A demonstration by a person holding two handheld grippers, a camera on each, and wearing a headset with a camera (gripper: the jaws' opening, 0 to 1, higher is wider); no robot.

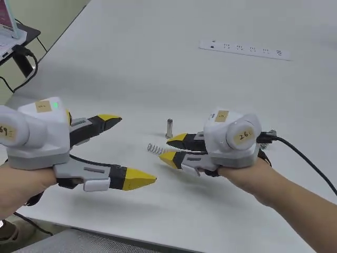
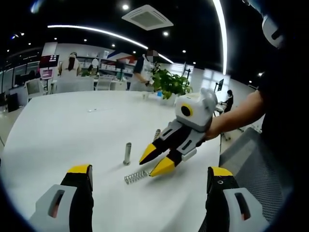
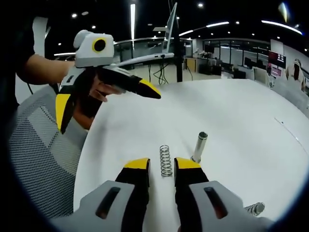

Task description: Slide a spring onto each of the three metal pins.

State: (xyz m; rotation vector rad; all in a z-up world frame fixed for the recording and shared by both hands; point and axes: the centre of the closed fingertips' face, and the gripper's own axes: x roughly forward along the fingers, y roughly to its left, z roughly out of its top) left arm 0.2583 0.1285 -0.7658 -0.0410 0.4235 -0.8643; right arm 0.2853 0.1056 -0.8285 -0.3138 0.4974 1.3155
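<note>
1. The right claw (image 3: pixel 161 165) is low over the white table (image 1: pixel 158 63). Its jaws are parted by a narrow gap and grip nothing.
2. A loose spring (image 3: pixel 165 160) lies flat on the table straight ahead of that claw. Its near end reaches into the gap between the two yellow tips, but whether it touches either tip is hard to tell.
3. A bare metal pin (image 3: pixel 198 146) stands upright just beyond the tip on the right of the right gripper view. It is near the spring's far end but apart from it.
4. Back beside that claw's body, on the same side, lies a small coiled piece (image 3: pixel 253 209). It may be a spring on another pin, but the fisheye edge blurs it.
5. The left claw (image 1: pixel 126 150) is spread wide and empty, near the table's front edge, and points toward the right claw. The spring and pin lie ahead of it, between the lines of its spread tips.
6. A power strip (image 1: pixel 245 50) lies well beyond both claws. A laptop (image 1: pixel 6 23) sits far off the left claw's outer side.
</note>
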